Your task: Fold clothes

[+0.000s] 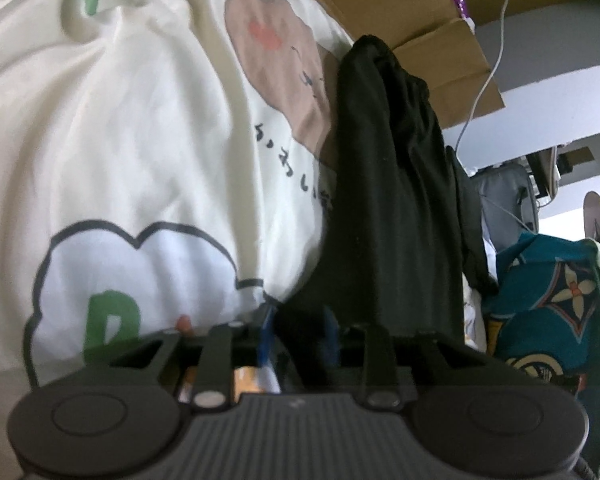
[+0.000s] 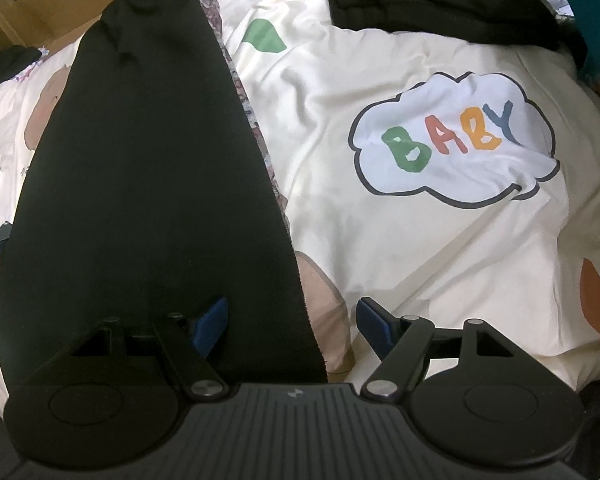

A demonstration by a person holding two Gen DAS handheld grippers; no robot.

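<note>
A black garment [image 2: 148, 184] lies stretched across a cream quilt [image 2: 380, 240] printed with a "BABY" cloud [image 2: 452, 140]. The right gripper [image 2: 292, 324] hangs above it, jaws spread wide and grasping nothing; the garment's near edge passes under its left finger, while the right finger sits over bare quilt. The left gripper [image 1: 300, 334] has its blue fingers [image 1: 266, 336] close together with the garment's [image 1: 392, 184] end between them, though whether they pinch it cannot be told. Ahead of the left gripper stand cardboard boxes [image 1: 440, 40]; teal patterned cloth [image 1: 548, 300] lies to its right.
</note>
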